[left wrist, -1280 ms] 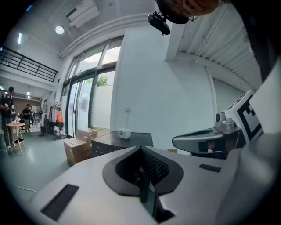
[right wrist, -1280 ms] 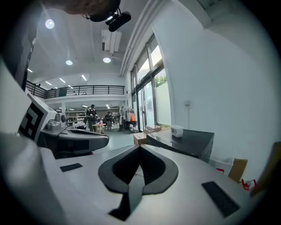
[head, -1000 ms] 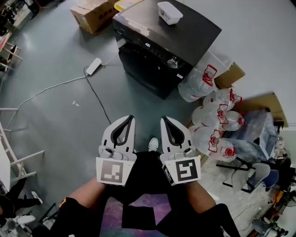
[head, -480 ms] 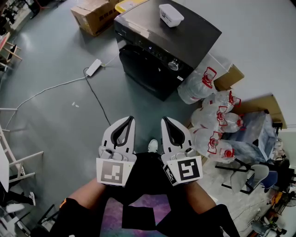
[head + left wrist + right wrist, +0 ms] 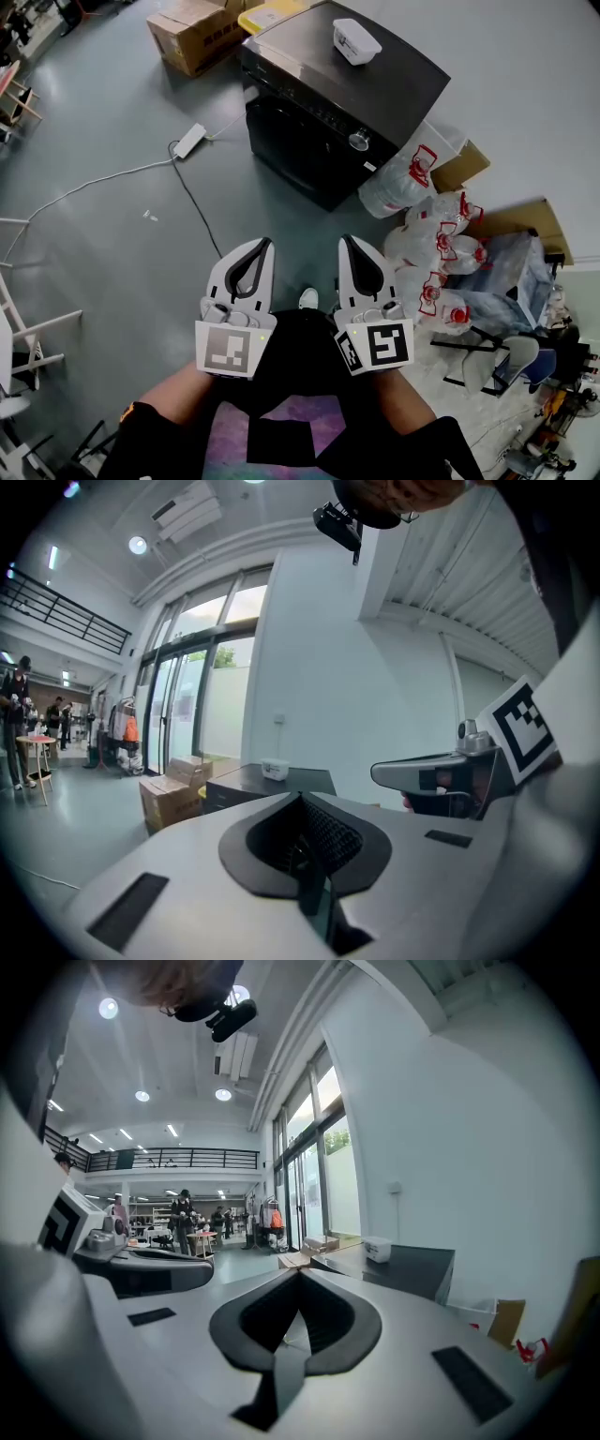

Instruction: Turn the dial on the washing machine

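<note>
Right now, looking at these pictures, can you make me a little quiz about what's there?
1. True or false: the left tool and the right tool are both shut with nothing in them.
2. What sits on top of the washing machine? A: a teddy bear. B: a white container. C: a red bucket.
3. Fill in the word: the dial is on the washing machine's front panel, and neither tool is ____ it yet.

Key: 1 true; 2 B; 3 touching.
</note>
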`<state>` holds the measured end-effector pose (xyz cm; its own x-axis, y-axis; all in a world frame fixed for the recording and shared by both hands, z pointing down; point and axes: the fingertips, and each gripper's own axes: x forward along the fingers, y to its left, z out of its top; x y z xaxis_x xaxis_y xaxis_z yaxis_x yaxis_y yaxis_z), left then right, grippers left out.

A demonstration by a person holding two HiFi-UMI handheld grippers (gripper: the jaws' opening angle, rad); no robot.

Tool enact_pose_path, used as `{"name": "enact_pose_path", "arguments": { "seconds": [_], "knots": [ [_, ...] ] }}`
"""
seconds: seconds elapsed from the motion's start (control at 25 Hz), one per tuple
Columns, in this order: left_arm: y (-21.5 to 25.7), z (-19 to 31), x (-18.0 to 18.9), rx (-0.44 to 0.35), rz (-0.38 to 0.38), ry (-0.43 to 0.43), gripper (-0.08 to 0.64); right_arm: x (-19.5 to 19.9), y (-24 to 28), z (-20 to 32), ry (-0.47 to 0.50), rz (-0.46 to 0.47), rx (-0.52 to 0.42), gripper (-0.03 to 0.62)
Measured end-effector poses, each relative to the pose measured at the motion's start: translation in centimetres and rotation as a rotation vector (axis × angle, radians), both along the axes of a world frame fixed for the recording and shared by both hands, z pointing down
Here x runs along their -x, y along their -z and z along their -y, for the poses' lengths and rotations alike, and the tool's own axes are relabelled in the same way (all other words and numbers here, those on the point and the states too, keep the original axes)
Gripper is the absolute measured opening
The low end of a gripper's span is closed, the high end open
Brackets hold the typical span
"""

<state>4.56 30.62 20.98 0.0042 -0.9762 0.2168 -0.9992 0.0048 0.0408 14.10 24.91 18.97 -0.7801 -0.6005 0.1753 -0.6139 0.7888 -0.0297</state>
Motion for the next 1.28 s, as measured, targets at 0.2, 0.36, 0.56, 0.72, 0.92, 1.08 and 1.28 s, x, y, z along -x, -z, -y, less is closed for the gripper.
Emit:
{"name": "enact_pose_path", "arguments": {
  "seconds": [0.2,0.36,0.56,0.72,0.92,1.08,1.28],
  "knots": [
    [-0.1,-1.2,2.2,-0.006,0.008,-0.003,0.014,1.2,-0.3,-0.4,-0.037,-0.002,0.005,0.014],
    [0.0,-1.6,4.1,-0.014,0.011,0.008,0.014,2.3,-0.6,-0.7,-0.045,-0.006,0.006,0.014],
    [0.6,0.0,5.8,-0.013,0.016,0.009,0.014,3.5,-0.6,1.1,-0.050,-0.017,0.006,0.014],
    [0.5,2.7,7.0,-0.004,0.027,0.002,0.014,4.6,-1.4,4.0,-0.056,-0.021,0.012,0.014],
    [-0.5,7.5,8.9,0.042,0.037,0.004,0.014,6.1,-3.7,8.7,-0.065,-0.046,0.061,0.014],
    [-1.5,12.1,10.0,0.070,0.023,-0.005,0.014,7.1,-5.3,12.9,-0.084,-0.061,0.091,0.014],
    [-3.0,17.2,11.3,0.112,-0.003,-0.015,0.014,8.3,-6.4,17.2,-0.091,-0.055,0.125,0.095]
  ]
}}
